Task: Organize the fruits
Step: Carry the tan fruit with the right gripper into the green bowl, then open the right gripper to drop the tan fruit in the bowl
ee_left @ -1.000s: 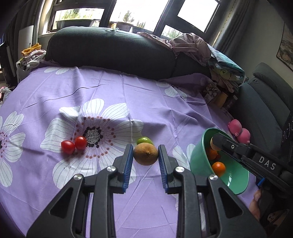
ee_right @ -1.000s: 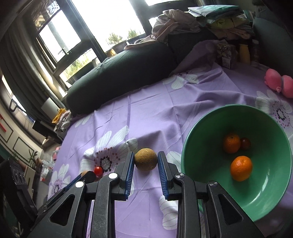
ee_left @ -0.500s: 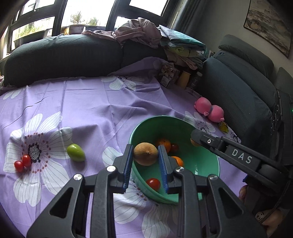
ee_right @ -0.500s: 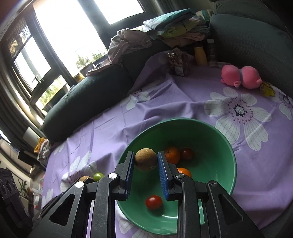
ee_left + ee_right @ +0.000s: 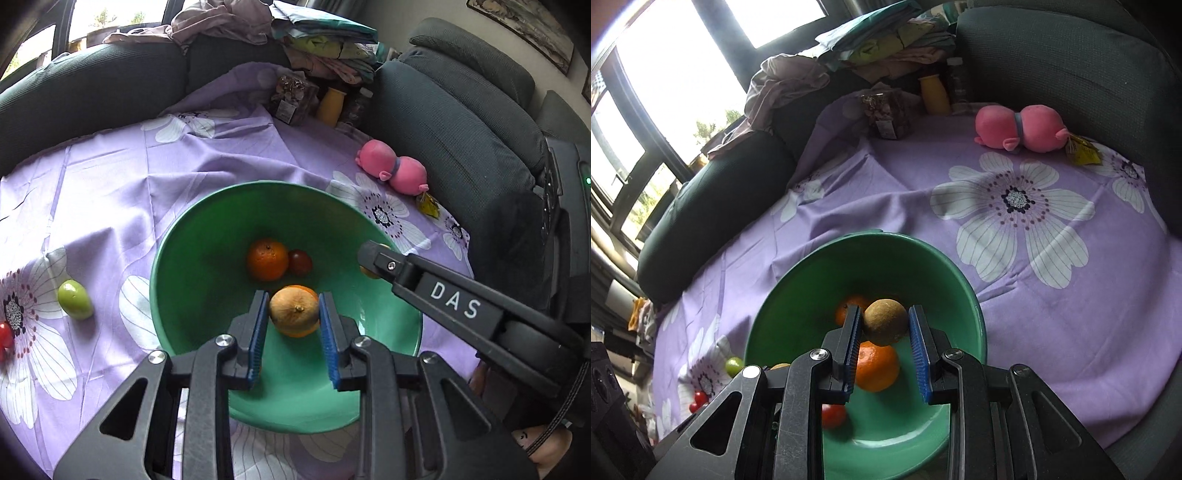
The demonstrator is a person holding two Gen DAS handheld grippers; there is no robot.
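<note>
Two grippers, left and right, each clamped one brown fruit, perhaps kiwis, having moved from the cloth to over the green bowl with two oranges.

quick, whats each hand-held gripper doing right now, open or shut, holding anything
Left hand-held gripper: shut on a brown fruit, over the green bowl.
Right hand-held gripper: shut on another brown fruit, over the same bowl.

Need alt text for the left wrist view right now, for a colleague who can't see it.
The left claw grips a round yellow-brown fruit above a green plastic bowl holding oranges and a dark red tomato. On the purple flowered cloth lies a small green fruit.
</note>
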